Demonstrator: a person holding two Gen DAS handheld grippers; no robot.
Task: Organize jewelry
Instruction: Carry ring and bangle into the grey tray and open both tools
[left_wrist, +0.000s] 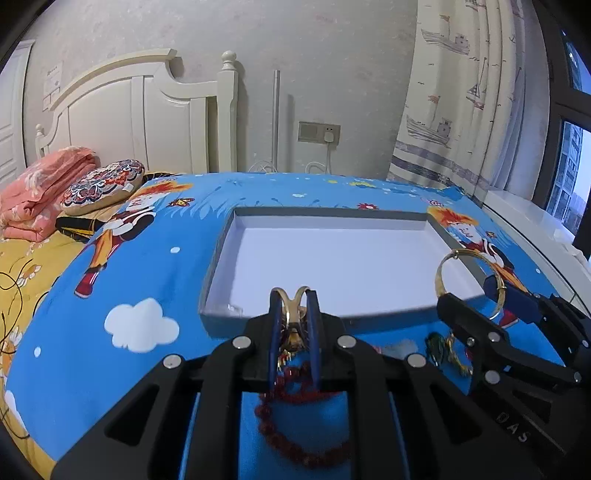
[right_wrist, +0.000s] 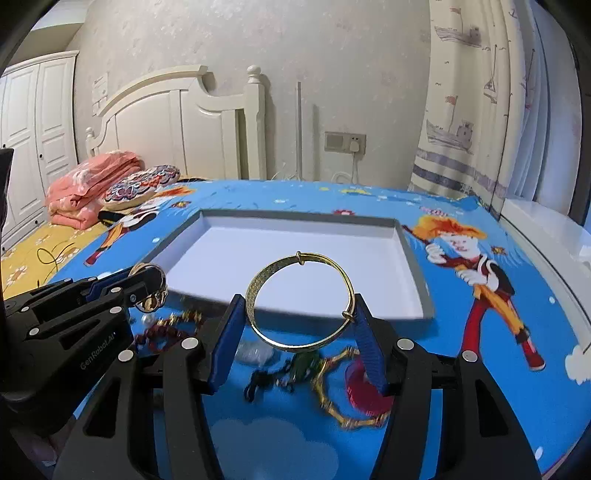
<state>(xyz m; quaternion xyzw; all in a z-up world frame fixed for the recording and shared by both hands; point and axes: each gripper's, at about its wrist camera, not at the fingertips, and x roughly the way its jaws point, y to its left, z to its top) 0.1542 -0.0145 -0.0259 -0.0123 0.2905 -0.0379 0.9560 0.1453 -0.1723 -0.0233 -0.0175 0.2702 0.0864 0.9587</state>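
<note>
Now your left gripper (left_wrist: 293, 295) is nearly closed, its blue pads pinching a gold ring-shaped trinket (left_wrist: 291, 314) at lower centre of the left wrist view, just before the near wall of the shallow white tray with grey rim (left_wrist: 221, 236). Your right gripper (right_wrist: 299, 314) stands wider, both pads pressing the sides of a thin gold bangle (right_wrist: 301, 299), held upright at centre frame over the tray's near edge. Below lie a dark red bead bracelet (left_wrist: 295, 424) and a green-and-gold chain piece (right_wrist: 295, 369) on the blue cartoon-printed bedsheet (right_wrist: 480, 369).
</note>
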